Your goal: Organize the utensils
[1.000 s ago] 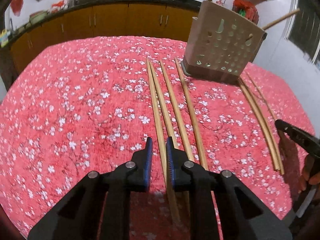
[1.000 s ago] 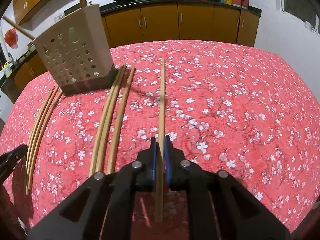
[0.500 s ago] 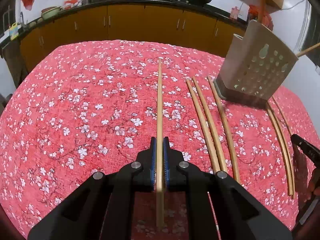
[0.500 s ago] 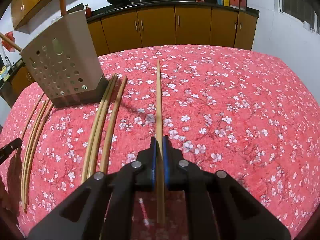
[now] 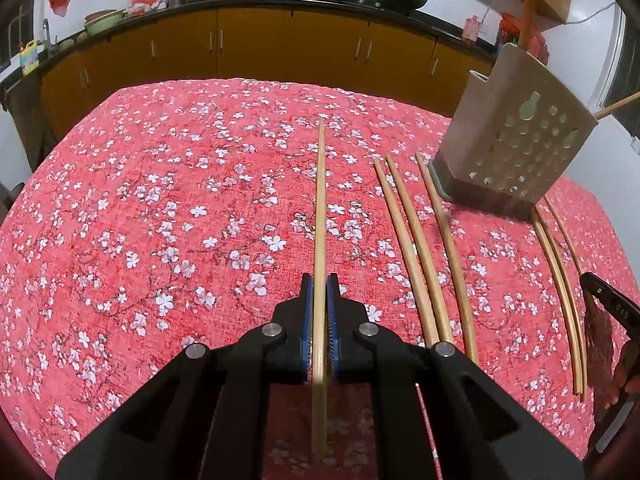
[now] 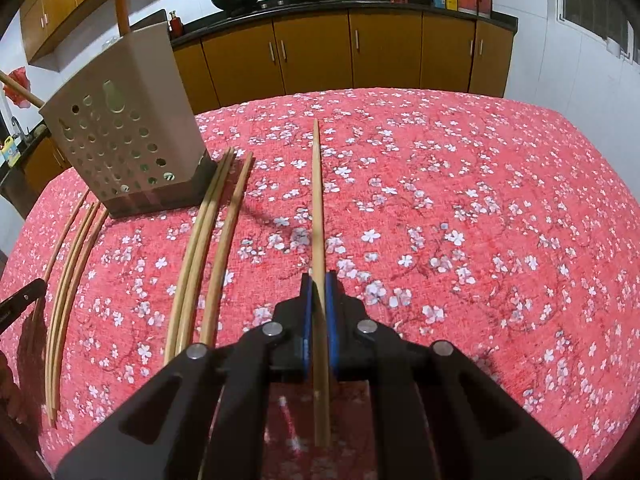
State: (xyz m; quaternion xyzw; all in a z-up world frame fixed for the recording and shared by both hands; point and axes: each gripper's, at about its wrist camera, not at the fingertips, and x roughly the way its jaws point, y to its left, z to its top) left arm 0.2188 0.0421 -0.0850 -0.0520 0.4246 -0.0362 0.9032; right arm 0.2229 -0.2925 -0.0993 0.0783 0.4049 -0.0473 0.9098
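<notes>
My left gripper [image 5: 319,300] is shut on a wooden chopstick [image 5: 320,208] held above the cloth, pointing forward. My right gripper [image 6: 319,300] is shut on another wooden chopstick [image 6: 317,200], also lifted. A beige perforated utensil holder [image 5: 516,152] stands at the right in the left wrist view and at the left in the right wrist view [image 6: 120,136], with sticks poking out of it. Three chopsticks [image 5: 424,248] lie beside it, also in the right wrist view [image 6: 208,240]. A thinner bundle [image 5: 560,280] lies on the holder's other side, also in the right wrist view [image 6: 68,272].
The table has a red floral cloth [image 5: 160,220]. Orange kitchen cabinets [image 6: 360,52] with woks on the counter stand behind. A dark part of the other gripper shows at the right edge in the left wrist view [image 5: 612,308].
A second ago my left gripper stood open over the chopsticks on the cloth; it has since shut on one, lifted it and swung left. My right gripper keeps its chopstick.
</notes>
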